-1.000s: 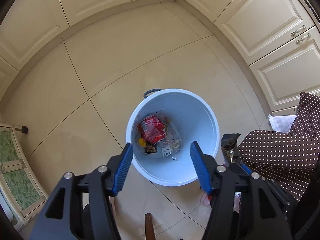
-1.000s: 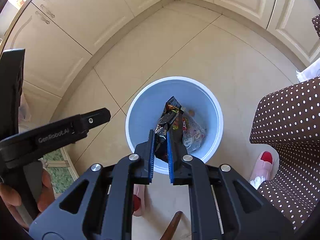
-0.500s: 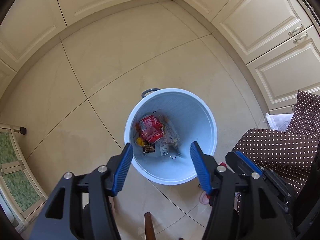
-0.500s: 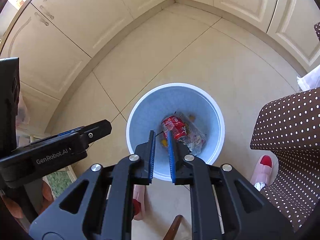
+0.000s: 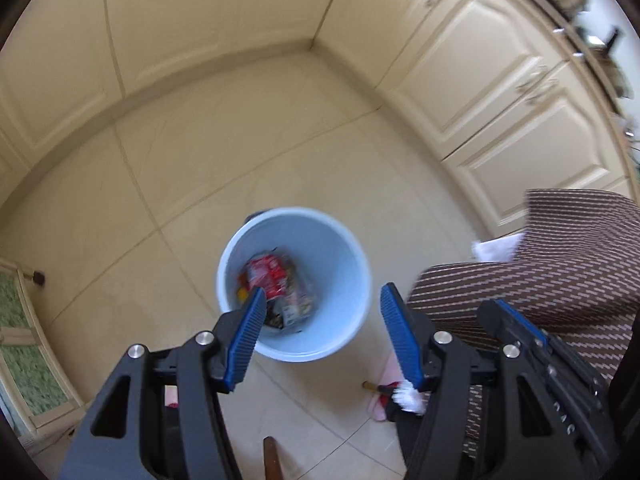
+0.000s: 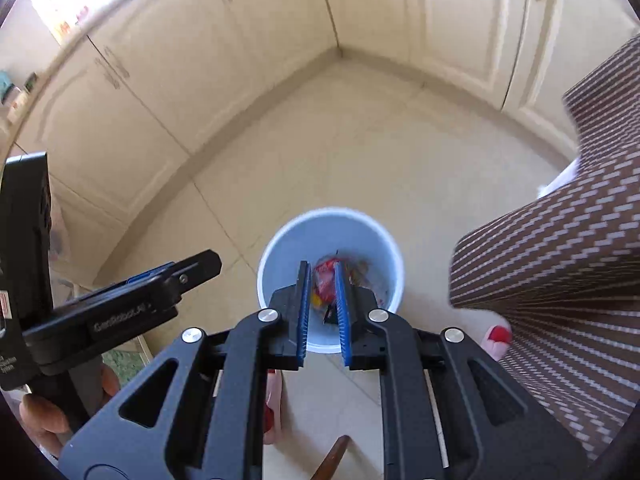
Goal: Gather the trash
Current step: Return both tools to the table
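A light blue bin (image 5: 340,272) stands on the tiled floor, seen from above in both wrist views. Inside lie a red wrapper (image 5: 266,276) and several other crumpled packets. My left gripper (image 5: 323,292) hangs open over the bin's near rim with nothing between its blue pads. In the right wrist view the same bin (image 6: 286,256) and red wrapper (image 6: 325,276) show through a narrow slit between the pads. My right gripper (image 6: 321,266) is nearly closed and holds nothing. Both views are blurred by motion.
Cream cabinet doors (image 5: 480,92) wrap the floor corner behind the bin. Brown dotted fabric (image 6: 560,260) of a person's clothing fills the right side. Pink slippers with red trim (image 6: 498,336) sit near the bin. A green glass panel (image 5: 20,320) is at left.
The dark wrapper held in my right gripper a second ago has dropped into the bin. Both grippers have since risen, so the bin looks smaller and more cabinet shows.
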### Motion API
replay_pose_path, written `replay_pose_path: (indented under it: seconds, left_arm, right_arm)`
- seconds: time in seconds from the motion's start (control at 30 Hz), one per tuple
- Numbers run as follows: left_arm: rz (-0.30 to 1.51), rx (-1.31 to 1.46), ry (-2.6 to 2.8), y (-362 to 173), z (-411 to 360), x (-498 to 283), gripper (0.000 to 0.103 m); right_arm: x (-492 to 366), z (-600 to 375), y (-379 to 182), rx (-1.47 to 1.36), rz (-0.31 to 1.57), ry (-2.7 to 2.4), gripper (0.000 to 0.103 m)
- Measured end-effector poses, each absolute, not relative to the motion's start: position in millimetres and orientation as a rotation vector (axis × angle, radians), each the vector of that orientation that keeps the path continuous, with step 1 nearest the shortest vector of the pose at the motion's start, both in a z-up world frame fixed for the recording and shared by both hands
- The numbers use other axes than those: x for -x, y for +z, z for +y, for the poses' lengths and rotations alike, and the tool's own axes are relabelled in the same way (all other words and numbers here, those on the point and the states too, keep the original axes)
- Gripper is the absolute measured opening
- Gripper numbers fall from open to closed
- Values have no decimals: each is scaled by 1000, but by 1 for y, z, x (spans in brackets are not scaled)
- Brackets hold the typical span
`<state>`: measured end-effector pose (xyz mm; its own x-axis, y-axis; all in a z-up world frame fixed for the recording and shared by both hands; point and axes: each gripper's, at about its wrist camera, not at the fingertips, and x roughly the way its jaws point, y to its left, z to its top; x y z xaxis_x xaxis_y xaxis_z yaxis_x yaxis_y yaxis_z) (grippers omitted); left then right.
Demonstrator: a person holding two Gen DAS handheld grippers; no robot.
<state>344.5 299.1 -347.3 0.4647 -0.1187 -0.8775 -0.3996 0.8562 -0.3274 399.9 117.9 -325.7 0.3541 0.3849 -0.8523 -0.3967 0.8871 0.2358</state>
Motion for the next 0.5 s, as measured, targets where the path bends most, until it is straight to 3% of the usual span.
replay_pose_path:
  seconds: [0.3, 0.5]
  left_arm:
    - [840, 424, 20, -202, 201, -310, 62]
    - [771, 329, -126, -140, 115, -304, 64]
  right_arm:
    - [-339, 30, -180, -56, 795, 464, 14]
    - [-291, -58, -105, -80, 627, 362, 15]
